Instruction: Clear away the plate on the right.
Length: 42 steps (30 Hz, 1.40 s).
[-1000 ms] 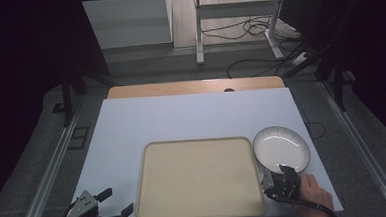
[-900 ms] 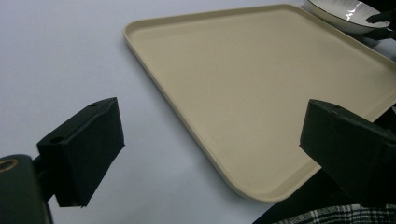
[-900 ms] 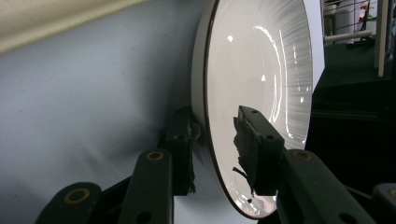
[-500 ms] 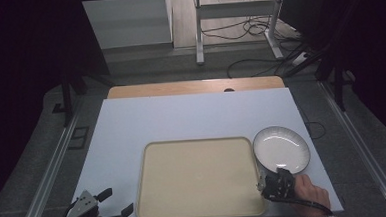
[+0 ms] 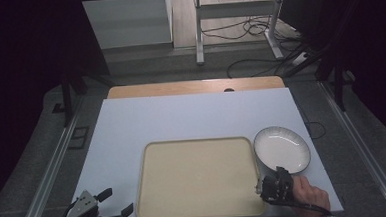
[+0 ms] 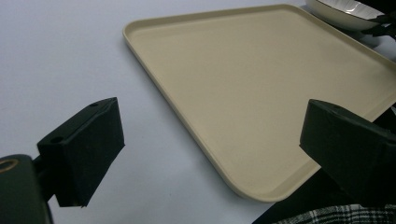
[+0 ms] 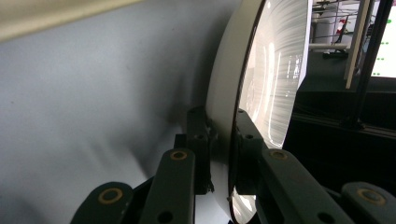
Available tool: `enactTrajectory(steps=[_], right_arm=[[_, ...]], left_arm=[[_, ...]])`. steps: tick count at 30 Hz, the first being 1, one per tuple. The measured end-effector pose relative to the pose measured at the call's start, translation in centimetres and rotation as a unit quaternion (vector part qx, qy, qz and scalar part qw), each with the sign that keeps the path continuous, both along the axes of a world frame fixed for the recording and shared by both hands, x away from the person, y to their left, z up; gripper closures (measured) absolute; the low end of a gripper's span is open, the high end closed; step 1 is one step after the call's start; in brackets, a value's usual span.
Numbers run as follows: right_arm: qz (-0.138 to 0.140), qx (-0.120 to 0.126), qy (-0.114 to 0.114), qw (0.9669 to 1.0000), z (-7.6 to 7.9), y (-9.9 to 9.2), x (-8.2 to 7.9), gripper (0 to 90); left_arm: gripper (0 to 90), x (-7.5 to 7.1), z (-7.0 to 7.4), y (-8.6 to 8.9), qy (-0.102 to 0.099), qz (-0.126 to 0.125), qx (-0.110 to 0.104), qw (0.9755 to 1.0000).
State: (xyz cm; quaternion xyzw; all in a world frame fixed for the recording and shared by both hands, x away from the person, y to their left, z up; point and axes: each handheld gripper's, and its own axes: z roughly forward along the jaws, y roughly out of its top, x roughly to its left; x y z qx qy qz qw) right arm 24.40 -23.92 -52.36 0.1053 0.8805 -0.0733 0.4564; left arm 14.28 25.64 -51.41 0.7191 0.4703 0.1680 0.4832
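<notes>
A white plate point(image 5: 282, 149) with a dark rim sits at the right of the white table, just beside a beige tray point(image 5: 199, 178). My right gripper point(image 5: 276, 185) is shut on the plate's near rim. In the right gripper view the jaws pinch the plate point(image 7: 271, 84) edge-on, one fingertip on each face, and my right gripper point(image 7: 222, 144) holds it just off the table top. My left gripper point(image 5: 117, 202) stands open at the tray's near left corner. In the left gripper view my left gripper point(image 6: 215, 140) is wide open, with the tray point(image 6: 243, 70) ahead between its jaws.
The white table top point(image 5: 191, 116) stretches bare beyond the tray, with a wooden strip point(image 5: 195, 87) at its far edge. Metal rails run along both sides. Cables and a desk frame point(image 5: 236, 21) lie on the floor behind.
My right gripper has shifted slightly left and toward me while still shut on the plate's rim. The left gripper has not moved.
</notes>
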Motion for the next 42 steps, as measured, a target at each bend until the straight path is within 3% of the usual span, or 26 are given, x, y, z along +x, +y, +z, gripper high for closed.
enactTrajectory(steps=[12, 42], right_arm=[[0.031, -0.003, -0.043, 0.9986, 1.0, 1.0, -1.2, 80.3], [0.113, 0.008, -0.043, 0.9927, 1.5, 5.5, -3.4, 78.5]], left_arm=[[6.0, 0.0, 0.0, 0.0, 0.001, 0.001, 0.001, 1.0], [6.0, 0.1, 0.0, 0.0, 0.003, 0.003, 0.0, 1.0]])
